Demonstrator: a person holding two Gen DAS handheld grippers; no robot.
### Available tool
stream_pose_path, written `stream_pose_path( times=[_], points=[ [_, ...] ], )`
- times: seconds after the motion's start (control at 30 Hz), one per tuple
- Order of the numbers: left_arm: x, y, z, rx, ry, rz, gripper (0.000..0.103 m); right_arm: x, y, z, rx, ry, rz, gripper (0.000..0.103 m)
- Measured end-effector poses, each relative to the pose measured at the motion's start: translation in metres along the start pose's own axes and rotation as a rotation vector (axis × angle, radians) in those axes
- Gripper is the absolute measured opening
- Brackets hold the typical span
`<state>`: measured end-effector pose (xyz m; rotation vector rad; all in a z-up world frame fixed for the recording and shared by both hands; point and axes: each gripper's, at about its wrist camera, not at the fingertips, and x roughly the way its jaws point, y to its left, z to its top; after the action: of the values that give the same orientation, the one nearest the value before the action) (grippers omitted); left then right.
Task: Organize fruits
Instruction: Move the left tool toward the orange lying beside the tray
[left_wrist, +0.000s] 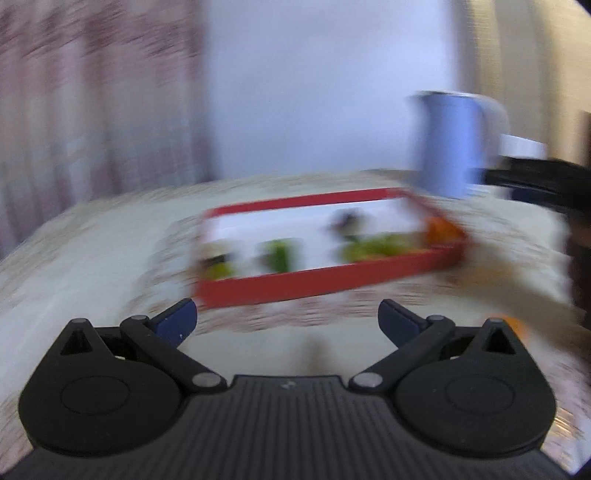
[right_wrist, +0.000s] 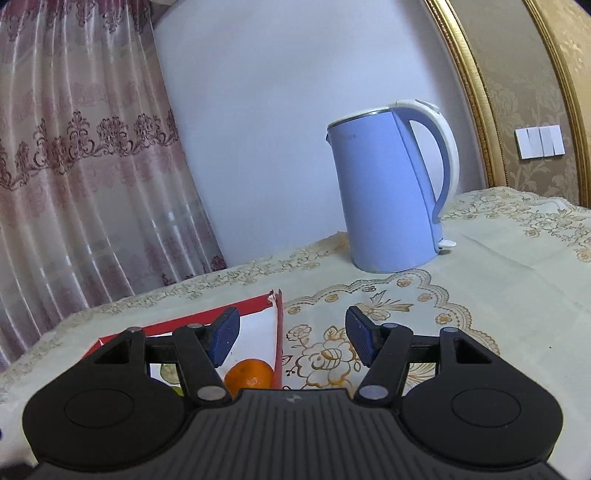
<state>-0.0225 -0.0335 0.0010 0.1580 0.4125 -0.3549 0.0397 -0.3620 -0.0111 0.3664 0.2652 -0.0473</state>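
1. Judging by its rounded shape and dimpled skin, the small orange citrus fruit (right_wrist: 248, 374) should be light and firm with a little give. It would likely roll if nudged, so I would take it across its widest middle with gentle pressure and no hard squeeze.
2. That fruit lies inside the shallow red cardboard tray with a white floor (right_wrist: 277, 332), in the corner against its right wall. It sits below and behind the blue pad of my right gripper (right_wrist: 291, 338), not between the pads.
3. My right gripper stands about half open with nothing between its pads, hanging over the tray's right wall, partly over the embroidered cream tablecloth (right_wrist: 498, 266).
4. My left gripper (left_wrist: 287, 321) is spread wide and empty, just short of the tray's near wall (left_wrist: 314, 282).
5. From the left wrist the view is badly smeared. Green and yellowish lumps (left_wrist: 376, 245) lie in the tray, probably more fruit, soft-skinned and easily bruised, but I cannot tell what kind.
6. Another orange blur (left_wrist: 517, 326) sits outside the tray, near its right end on the cloth; I cannot tell what it is.
7. Beyond the tray's far right corner stands a pale blue plastic kettle with a white handle (right_wrist: 388, 192), well apart from both grippers.
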Motion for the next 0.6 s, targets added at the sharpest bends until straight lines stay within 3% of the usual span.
stream_pose_path(
  times=[0.1, 0.2, 0.4, 0.5, 0.6],
  points=[
    [-0.008, -0.034, -0.001, 0.148, -0.059, -0.12, 0.103, -0.001, -0.007, 0.002, 0.039, -0.006, 0.019, 0.063],
    [-0.006, -0.061, 0.0, 0.233, -0.074, -0.169, 0.103, -0.006, -0.014, 0.006, 0.08, -0.027, 0.042, 0.063],
    [0.004, -0.09, 0.002, 0.276, -0.048, -0.234, 0.103, -0.007, -0.021, 0.008, 0.124, -0.024, 0.081, 0.063],
    [0.007, -0.099, -0.002, 0.299, -0.014, -0.251, 0.09, -0.009, -0.022, 0.009, 0.132, -0.025, 0.099, 0.063],
    [0.013, -0.108, -0.005, 0.329, 0.021, -0.26, 0.09, -0.011, -0.023, 0.01, 0.14, -0.031, 0.114, 0.063]
  ],
)
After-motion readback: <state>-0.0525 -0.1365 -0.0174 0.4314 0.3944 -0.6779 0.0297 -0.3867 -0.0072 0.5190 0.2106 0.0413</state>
